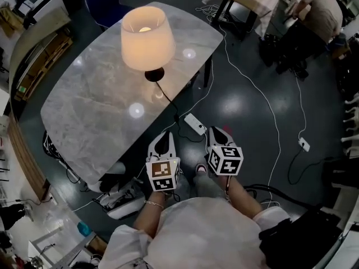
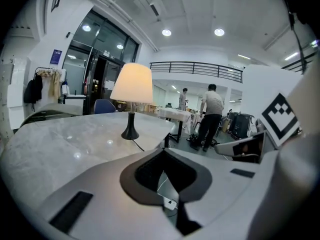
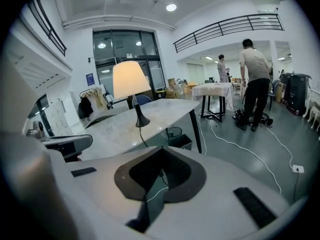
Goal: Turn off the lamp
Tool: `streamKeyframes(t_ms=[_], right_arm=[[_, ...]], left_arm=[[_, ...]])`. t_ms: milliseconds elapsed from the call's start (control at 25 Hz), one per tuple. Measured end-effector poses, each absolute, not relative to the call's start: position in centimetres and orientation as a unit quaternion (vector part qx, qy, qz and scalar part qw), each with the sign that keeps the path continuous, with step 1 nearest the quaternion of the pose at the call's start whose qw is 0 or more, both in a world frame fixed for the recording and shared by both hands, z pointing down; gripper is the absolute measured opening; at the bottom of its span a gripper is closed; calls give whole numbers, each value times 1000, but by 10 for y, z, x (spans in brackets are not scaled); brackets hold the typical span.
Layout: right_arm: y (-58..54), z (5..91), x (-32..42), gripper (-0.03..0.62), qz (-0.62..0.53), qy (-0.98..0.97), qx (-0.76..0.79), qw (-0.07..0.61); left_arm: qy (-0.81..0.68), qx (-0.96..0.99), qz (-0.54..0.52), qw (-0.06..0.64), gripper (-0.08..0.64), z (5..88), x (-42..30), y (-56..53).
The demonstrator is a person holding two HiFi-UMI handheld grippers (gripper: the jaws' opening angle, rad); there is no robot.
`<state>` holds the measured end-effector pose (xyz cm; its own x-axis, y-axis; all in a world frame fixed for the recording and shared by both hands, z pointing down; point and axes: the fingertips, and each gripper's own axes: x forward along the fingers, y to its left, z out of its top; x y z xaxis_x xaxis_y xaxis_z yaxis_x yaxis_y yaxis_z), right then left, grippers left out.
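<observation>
The lit lamp (image 1: 147, 38) stands toward the far end of the grey marbled surface (image 1: 95, 111), and its cord runs off the edge. The left gripper (image 1: 164, 136) and right gripper (image 1: 216, 132) hover above the dark floor (image 1: 252, 111) beside the surface. Both have their jaws together and hold nothing.

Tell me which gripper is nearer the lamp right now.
Left. The left gripper hangs just off the table edge nearest the lamp; the right gripper hangs beside it, farther out over the floor.

Marble table (image 1: 95, 97) bears a lit lamp (image 1: 147, 37).
</observation>
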<state>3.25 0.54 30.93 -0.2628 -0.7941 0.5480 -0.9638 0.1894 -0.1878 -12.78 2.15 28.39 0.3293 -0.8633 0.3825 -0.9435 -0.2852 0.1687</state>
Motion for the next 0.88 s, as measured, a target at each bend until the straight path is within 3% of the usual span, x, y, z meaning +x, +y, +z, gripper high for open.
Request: streamKeyframes(t_ms=[880], right_arm=[[-51, 370, 47, -2, 301, -751, 558, 181]], left_arm=[[-576, 771, 147, 229, 8, 345, -101, -25]])
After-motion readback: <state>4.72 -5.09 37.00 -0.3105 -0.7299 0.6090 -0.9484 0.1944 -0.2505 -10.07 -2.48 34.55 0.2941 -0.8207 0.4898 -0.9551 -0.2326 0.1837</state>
